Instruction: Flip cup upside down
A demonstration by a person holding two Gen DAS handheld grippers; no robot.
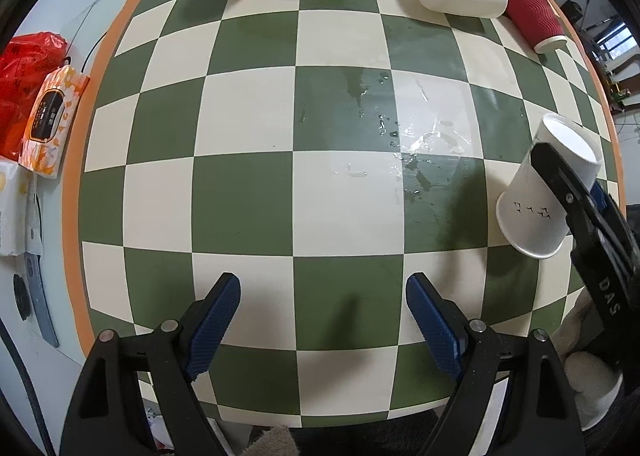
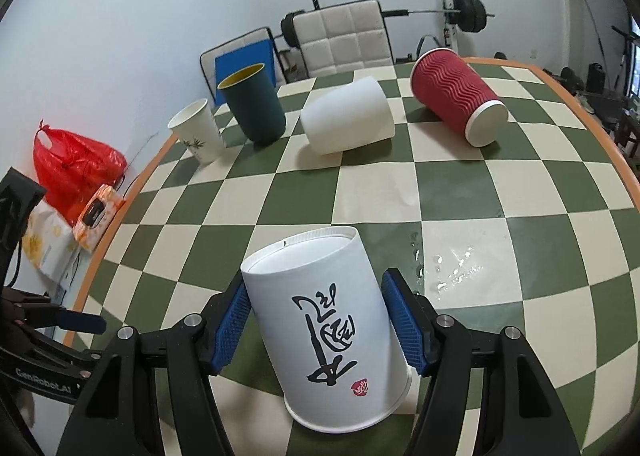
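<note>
A white paper cup with black calligraphy point(image 2: 332, 328) sits between the blue pads of my right gripper point(image 2: 316, 320), base up and mouth down, tilted, just above the checkered table point(image 2: 460, 192). The pads press its sides. In the left wrist view the same cup point(image 1: 544, 192) hangs at the right edge, held by the right gripper point(image 1: 572, 192). My left gripper point(image 1: 322, 312) is open and empty over the table's near edge.
At the back stand a white bamboo-print cup point(image 2: 198, 134) and a dark green cup point(image 2: 254, 108), both upright. A plain white cup point(image 2: 348, 116) and a red ribbed cup point(image 2: 458, 96) lie on their sides. Water is spilled point(image 2: 452, 268) near the held cup. Red bag and tissue packs point(image 2: 96, 216) lie left.
</note>
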